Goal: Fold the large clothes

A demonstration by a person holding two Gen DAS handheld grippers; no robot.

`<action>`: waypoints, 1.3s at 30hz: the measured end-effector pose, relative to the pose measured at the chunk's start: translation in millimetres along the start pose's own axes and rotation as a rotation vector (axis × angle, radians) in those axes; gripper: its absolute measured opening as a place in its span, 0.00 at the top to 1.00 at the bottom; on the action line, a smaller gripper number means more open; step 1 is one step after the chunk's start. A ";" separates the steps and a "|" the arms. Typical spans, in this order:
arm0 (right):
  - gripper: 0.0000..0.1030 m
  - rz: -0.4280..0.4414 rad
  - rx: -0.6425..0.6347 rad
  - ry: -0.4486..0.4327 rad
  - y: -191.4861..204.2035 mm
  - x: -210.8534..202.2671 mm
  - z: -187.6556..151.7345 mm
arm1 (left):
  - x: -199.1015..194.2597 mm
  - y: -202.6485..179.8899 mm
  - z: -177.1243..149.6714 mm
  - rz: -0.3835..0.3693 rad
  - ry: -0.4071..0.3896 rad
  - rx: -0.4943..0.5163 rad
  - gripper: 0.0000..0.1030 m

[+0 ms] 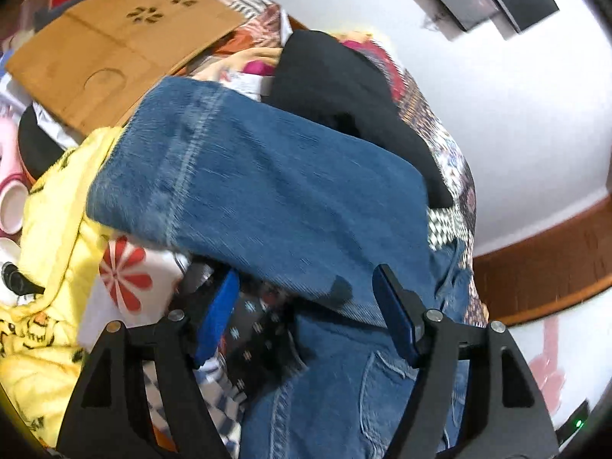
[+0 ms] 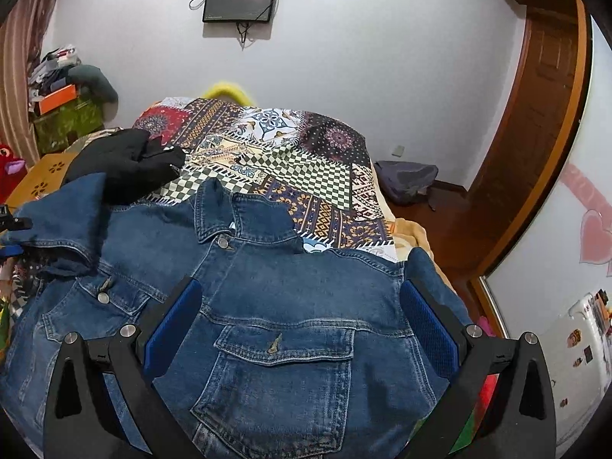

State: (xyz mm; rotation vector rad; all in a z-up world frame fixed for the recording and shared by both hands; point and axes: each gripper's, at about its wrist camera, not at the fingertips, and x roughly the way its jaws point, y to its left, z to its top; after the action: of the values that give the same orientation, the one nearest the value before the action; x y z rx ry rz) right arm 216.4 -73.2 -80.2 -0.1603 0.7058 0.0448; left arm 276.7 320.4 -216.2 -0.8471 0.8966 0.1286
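Right wrist view: right tongs (image 2: 300, 329) gape wide over the jacket (image 2: 290, 344), one pad on each side of the chest pocket (image 2: 283, 359), gripping nothing; whether the pads touch the denim is unclear.
Left tongs: left tongs (image 1: 306, 306) also spread apart, empty, with the sleeve (image 1: 244, 176) just ahead of the pads, likely poised to take it for a fold across the front.
Jacket: lies front up on the bed (image 2: 306, 176), collar (image 2: 244, 218) away from the right tongs, so the body is already flat for folding.
Sleeve: lifted or bunched at the jacket's left side, cuff pointing away from the left tongs.
Beyond: black garment (image 2: 126, 164) past the collar; yellow blanket (image 1: 49, 267) and wooden tray (image 1: 114, 49) left of the left tongs.
Hidden: jacket hem is cut off below both tongs; right sleeve mostly out of sight; left view is motion-blurred.
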 end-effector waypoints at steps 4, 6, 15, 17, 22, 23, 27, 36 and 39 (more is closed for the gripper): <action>0.00 -0.009 -0.004 0.009 0.9 3.0 0.5 | 12.0 10.3 12.8 0.012 -0.011 -0.027 0.47; 0.00 -0.012 -0.005 0.012 0.7 4.1 0.6 | 15.1 6.1 15.7 0.064 -0.041 -0.007 0.65; 0.00 -0.007 0.006 0.001 -6.4 1.6 2.6 | -26.9 -47.8 19.2 0.131 -0.210 0.172 0.97; 0.00 -0.003 0.012 -0.004 -9.5 0.4 2.5 | -44.3 -75.7 18.6 0.123 -0.260 0.248 0.97; 0.00 0.000 0.028 -0.017 -22.0 -3.4 -0.4 | -84.6 -161.8 5.9 0.046 -0.359 0.470 0.97; 0.00 -0.001 0.031 -0.020 -24.8 -4.3 -1.1 | -88.2 -173.6 3.6 0.030 -0.363 0.496 0.97; 0.00 -0.004 0.054 -0.025 -41.7 -8.1 -5.8 | -91.4 -240.2 -18.7 -0.060 -0.352 0.635 0.97; 0.00 -0.043 0.075 -0.001 -76.1 -12.8 -21.8 | -10.4 -326.7 -93.4 -0.097 -0.154 0.829 0.97; 0.00 -0.047 0.080 0.020 -83.3 -10.6 -27.3 | 24.2 -332.2 -117.7 -0.082 -0.061 0.828 0.97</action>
State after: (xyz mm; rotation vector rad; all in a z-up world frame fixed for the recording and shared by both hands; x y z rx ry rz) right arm 198.7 -159.6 -82.8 -0.1010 0.7228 -0.0295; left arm 360.7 7.6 -75.2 -0.1045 0.7572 -0.2766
